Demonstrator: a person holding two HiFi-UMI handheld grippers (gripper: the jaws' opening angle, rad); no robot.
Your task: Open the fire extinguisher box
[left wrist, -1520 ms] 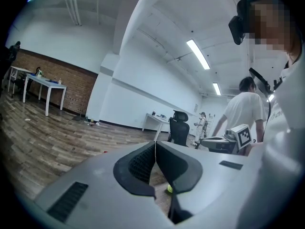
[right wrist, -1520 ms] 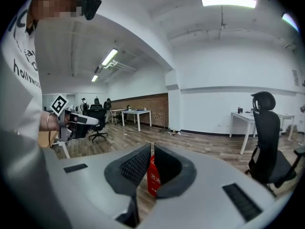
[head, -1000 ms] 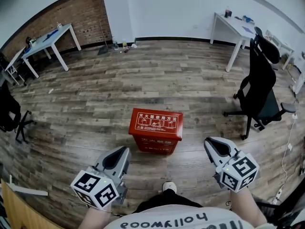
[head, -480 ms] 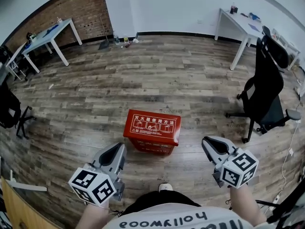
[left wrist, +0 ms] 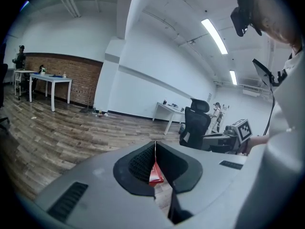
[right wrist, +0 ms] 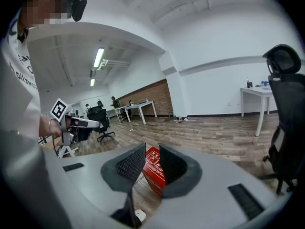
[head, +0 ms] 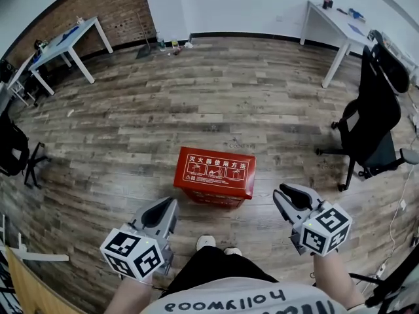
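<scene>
A red fire extinguisher box (head: 215, 176) stands on the wooden floor in front of me, lid closed, white instruction print on top. My left gripper (head: 169, 209) hangs low at its left front, apart from it, jaws shut and empty; a sliver of the red box (left wrist: 155, 173) shows past the tips. My right gripper (head: 283, 197) hangs to the right of the box, not touching it. Its jaws are opening with nothing between them, and the red box (right wrist: 155, 170) shows through the gap.
A black office chair (head: 374, 120) stands at the right, a white table (head: 340, 25) behind it. Another white table (head: 62, 48) and a brick wall (head: 78, 8) are at the back left. My shoes (head: 213, 244) are just behind the box.
The right gripper's jaws have parted. Both grippers and the view have shifted slightly closer to the box; the box itself has not moved.
</scene>
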